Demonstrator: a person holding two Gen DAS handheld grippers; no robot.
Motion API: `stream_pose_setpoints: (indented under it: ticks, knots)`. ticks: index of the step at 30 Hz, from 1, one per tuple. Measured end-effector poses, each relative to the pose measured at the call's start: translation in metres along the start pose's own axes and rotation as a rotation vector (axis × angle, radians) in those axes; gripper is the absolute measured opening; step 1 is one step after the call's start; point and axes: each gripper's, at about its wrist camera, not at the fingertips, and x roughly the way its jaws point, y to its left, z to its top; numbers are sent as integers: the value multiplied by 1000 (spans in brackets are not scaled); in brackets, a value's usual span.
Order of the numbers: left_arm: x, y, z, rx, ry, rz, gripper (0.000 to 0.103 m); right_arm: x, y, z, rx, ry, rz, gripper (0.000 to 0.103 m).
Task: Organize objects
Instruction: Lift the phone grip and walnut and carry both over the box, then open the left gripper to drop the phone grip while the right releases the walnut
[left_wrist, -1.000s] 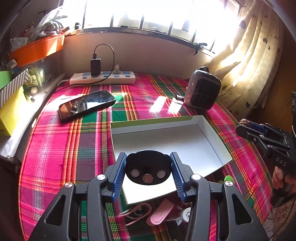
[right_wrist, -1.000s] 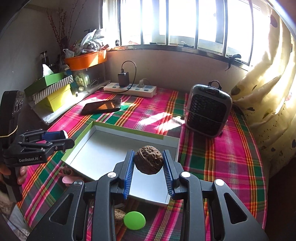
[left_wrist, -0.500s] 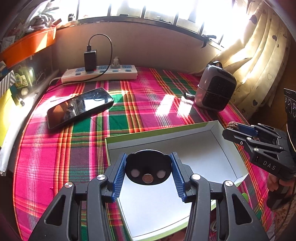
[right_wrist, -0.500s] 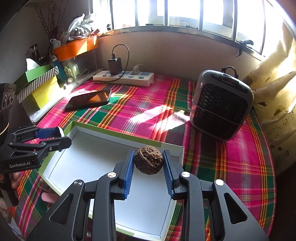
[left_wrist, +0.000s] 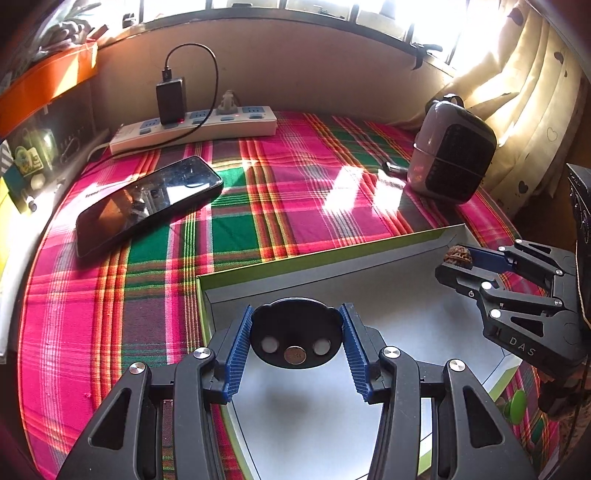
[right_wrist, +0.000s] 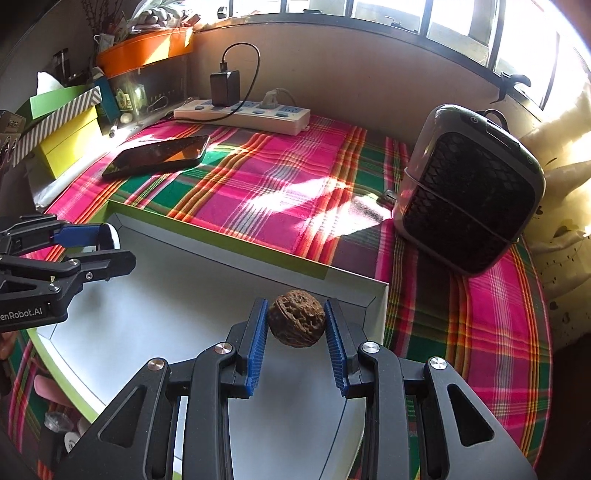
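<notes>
My left gripper (left_wrist: 295, 338) is shut on a round black disc (left_wrist: 295, 332) with three small metal studs, held over the near left part of a shallow grey tray with green sides (left_wrist: 388, 295). My right gripper (right_wrist: 296, 325) is shut on a brown walnut (right_wrist: 296, 323) and holds it over the tray (right_wrist: 184, 295) near its far right corner. The right gripper (left_wrist: 460, 260) with the walnut (left_wrist: 458, 255) also shows at the right of the left wrist view. The left gripper (right_wrist: 107, 247) shows at the left of the right wrist view.
A black phone (left_wrist: 147, 206) lies on the plaid cloth at the far left. A white power strip (left_wrist: 192, 129) with a charger sits by the wall. A small grey heater (right_wrist: 469, 192) stands at the right. A green disc (left_wrist: 515, 404) and pink items (right_wrist: 44, 387) lie near the tray's front.
Both grippers have moved forward over the tray with their loads still held. The small items in front of the tray have slipped mostly out of view.
</notes>
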Motion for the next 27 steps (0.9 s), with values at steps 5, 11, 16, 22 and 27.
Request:
stream_pose_setpoints:
  ticks: [5, 11, 16, 22, 27]
  knots:
    - [2, -1, 2, 21, -2, 25, 46, 8, 1, 0, -5, 21, -9, 32]
    - [4, -2, 2, 35, 0, 47, 46, 12, 3, -1, -13, 38, -23, 32]
    - [5, -3, 2, 44, -2, 57, 46, 14, 4, -1, -15, 41, -31, 32]
    - [6, -3, 2, 47, -3, 62, 46, 14, 4, 0, -19, 47, -38, 32]
    - [6, -3, 2, 49, -4, 63, 46, 15, 4, 0, -16, 47, -41, 33]
